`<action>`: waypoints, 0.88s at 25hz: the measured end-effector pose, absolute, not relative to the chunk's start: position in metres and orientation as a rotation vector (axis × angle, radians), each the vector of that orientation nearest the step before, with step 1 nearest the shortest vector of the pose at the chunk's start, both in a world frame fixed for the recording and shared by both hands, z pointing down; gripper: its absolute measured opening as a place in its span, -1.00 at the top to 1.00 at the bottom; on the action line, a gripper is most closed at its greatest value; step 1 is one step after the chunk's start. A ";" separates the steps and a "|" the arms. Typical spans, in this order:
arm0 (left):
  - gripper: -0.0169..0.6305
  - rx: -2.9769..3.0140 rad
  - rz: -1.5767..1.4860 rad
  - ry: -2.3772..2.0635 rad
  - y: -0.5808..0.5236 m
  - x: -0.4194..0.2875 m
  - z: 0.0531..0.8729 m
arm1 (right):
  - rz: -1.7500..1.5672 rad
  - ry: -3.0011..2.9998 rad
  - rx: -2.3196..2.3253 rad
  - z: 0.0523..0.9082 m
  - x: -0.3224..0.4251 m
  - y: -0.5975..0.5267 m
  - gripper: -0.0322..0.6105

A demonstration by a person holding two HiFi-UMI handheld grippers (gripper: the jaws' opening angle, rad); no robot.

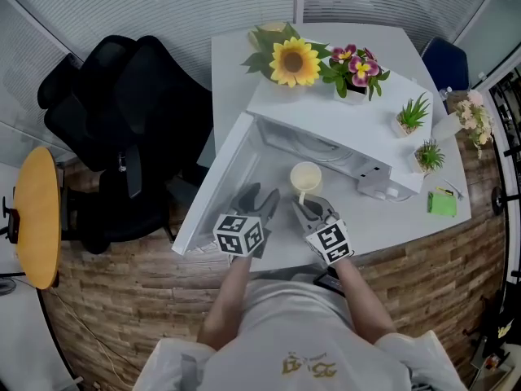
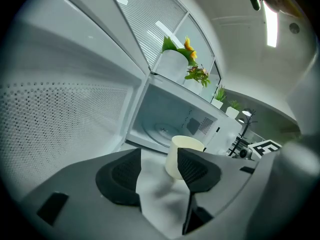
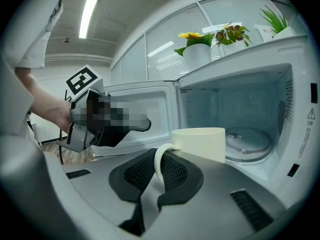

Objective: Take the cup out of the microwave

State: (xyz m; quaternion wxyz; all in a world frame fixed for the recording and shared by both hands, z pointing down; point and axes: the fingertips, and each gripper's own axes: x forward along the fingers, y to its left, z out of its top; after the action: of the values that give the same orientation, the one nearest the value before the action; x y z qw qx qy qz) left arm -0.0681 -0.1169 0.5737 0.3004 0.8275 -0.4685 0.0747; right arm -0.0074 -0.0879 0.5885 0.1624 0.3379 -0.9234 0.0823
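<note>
Between my right gripper [image 3: 156, 173] jaws sits the cup [image 3: 200, 143] handle [image 3: 158, 160], clamped so the cup rides just ahead, clear of the open microwave [image 3: 235, 99]; left gripper [image 2: 159, 168] jaws apart, empty, cup just beyond them, probably spare support

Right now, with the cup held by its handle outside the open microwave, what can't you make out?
- Base of the cup: hidden behind the jaws of the right gripper in the right gripper view.
- What the cup holds: its wall hides that in both gripper views, and it is too small in the head view.
- Green thing: too small in the head view to name.
- Part of the left gripper: under a mosaic patch in the right gripper view.
</note>
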 end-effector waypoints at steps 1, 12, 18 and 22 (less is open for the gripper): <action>0.24 2.196 0.199 -1.242 -0.117 -0.068 0.574 | 0.238 -2.633 0.959 0.591 -0.007 -0.088 0.79; 0.25 2.192 0.246 -1.247 -0.117 -0.070 0.585 | 0.273 -2.643 0.862 0.607 -0.016 -0.087 0.79; 0.24 2.167 0.257 -1.250 -0.118 -0.073 0.594 | 0.290 -2.661 0.809 0.613 -0.023 -0.088 0.79; 0.25 2.152 0.255 -1.255 -0.121 -0.074 0.597 | 0.296 -2.663 0.786 0.617 -0.024 -0.091 0.79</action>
State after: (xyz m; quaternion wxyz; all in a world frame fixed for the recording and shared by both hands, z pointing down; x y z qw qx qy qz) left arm -0.0741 -0.1210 0.5973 0.3130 0.8161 -0.4760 0.0968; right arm -0.0242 -0.0908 0.6174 0.1739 0.2772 -0.9391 0.1045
